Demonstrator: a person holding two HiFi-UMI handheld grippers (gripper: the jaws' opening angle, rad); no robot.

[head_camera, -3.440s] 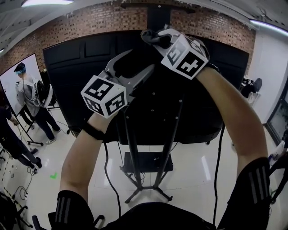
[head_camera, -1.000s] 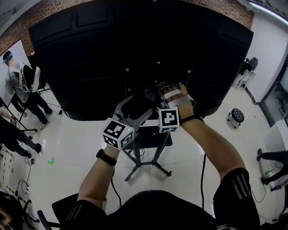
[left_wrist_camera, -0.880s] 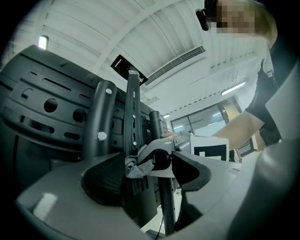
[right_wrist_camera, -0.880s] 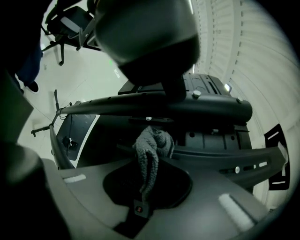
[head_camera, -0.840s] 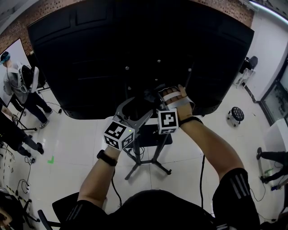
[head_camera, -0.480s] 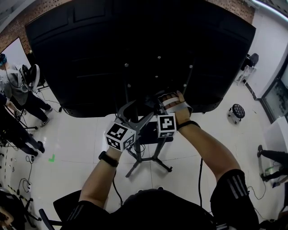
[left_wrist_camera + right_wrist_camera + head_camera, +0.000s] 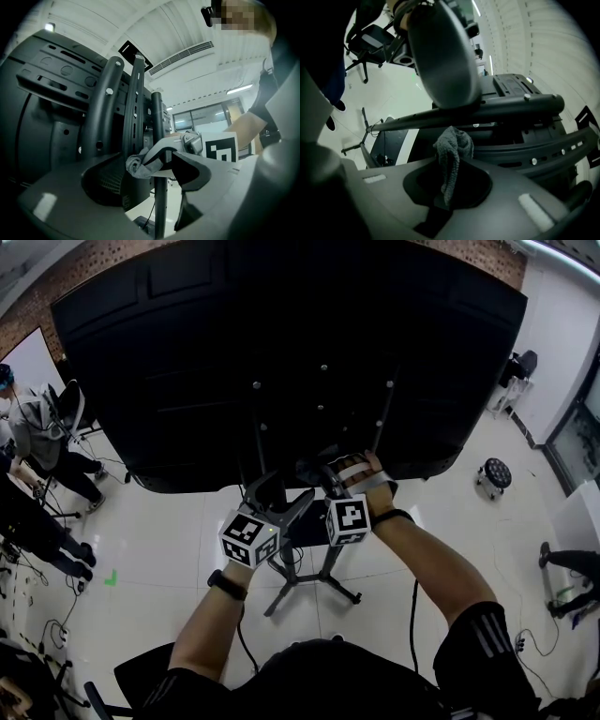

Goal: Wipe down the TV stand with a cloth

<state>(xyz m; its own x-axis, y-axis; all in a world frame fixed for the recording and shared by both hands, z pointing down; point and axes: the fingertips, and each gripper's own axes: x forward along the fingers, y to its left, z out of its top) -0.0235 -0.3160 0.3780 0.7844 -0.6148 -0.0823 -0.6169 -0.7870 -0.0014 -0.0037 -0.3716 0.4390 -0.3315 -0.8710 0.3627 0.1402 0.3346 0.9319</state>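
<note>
Both grippers have come lower down the TV stand (image 7: 325, 568). The right gripper (image 7: 449, 185) pinches a crumpled grey cloth (image 7: 452, 145) against a pole. The left gripper (image 7: 279, 495) has its jaws apart, with a pole showing between them.

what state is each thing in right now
right gripper, fingers shut on the cloth
cloth, bunched, up against a pole of the TV stand
left gripper, open, gripping nothing
TV stand, upright, carrying the TV
TV, mounted, back panel facing the person
</note>
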